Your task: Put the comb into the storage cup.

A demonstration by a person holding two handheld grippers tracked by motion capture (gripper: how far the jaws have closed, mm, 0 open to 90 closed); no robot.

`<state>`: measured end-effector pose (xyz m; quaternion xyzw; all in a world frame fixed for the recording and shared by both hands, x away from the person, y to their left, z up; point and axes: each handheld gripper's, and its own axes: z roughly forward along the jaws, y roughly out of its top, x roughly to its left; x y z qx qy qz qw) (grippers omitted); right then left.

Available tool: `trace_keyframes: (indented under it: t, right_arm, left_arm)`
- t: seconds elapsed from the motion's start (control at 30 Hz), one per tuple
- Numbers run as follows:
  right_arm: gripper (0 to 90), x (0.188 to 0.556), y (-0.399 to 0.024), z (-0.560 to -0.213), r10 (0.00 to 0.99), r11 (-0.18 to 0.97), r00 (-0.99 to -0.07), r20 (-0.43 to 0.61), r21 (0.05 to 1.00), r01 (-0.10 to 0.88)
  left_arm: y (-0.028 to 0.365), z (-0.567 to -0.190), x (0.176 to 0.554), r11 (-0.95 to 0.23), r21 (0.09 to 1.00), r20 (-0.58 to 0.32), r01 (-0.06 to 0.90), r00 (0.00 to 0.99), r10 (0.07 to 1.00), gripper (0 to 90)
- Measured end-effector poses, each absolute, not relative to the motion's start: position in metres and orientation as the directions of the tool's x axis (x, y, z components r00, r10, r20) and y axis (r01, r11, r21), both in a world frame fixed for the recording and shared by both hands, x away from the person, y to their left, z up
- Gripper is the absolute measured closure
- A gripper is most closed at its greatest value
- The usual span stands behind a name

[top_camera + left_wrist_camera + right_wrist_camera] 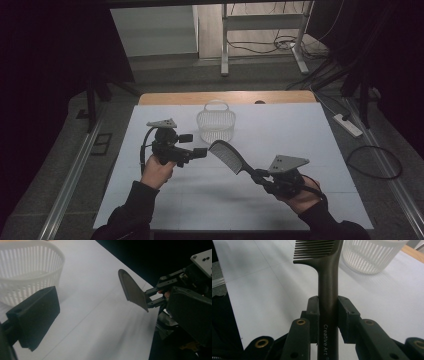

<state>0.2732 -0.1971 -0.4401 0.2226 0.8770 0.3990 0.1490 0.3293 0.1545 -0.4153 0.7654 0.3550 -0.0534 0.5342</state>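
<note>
1. The right hand-held gripper (261, 177) is clamped on the handle of a dark comb (229, 156); in the right gripper view both pads squeeze the comb handle (328, 310) from either side, jaws nearly closed around it.
2. The comb is held in the air above the white desk (280, 135), toothed head pointing up and away from the right hand-held gripper, toward the middle of the desk.
3. The grip is low on the handle, so the whole toothed end stands clear ahead of the jaws; probably so the head can go into something first.
4. A white slatted basket (216, 125) stands upright at the far side of the desk, open top up, just beyond the comb head; likely the drop target.
5. The left hand-held gripper (199, 152) hovers beside the comb head, close but apart from it, holding nothing. In the left gripper view one pad (37, 315) shows, the other sits out of frame, with a wide gap: jaws look spread.
6. The left hand-held gripper points at the comb (132, 291), possibly to take it over or steady it.
</note>
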Motion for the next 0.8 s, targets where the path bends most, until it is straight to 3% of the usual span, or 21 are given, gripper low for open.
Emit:
trace_keyframes:
  t: [0.4,0.8]
  right_arm:
    - [72.2,0.266,-0.186,-0.440,0.481,0.586,-0.871,-0.100,0.776,0.234]
    - [72.1,0.263,-0.181,-0.440,0.469,0.592,-0.874,-0.125,0.779,0.206]
  left_arm:
    - [0.145,-0.419,0.331,-0.172,0.771,-0.503,0.613,0.752,0.425,0.0]
    - [0.141,-0.420,0.333,-0.212,0.736,-0.526,0.643,0.740,0.420,0.4]
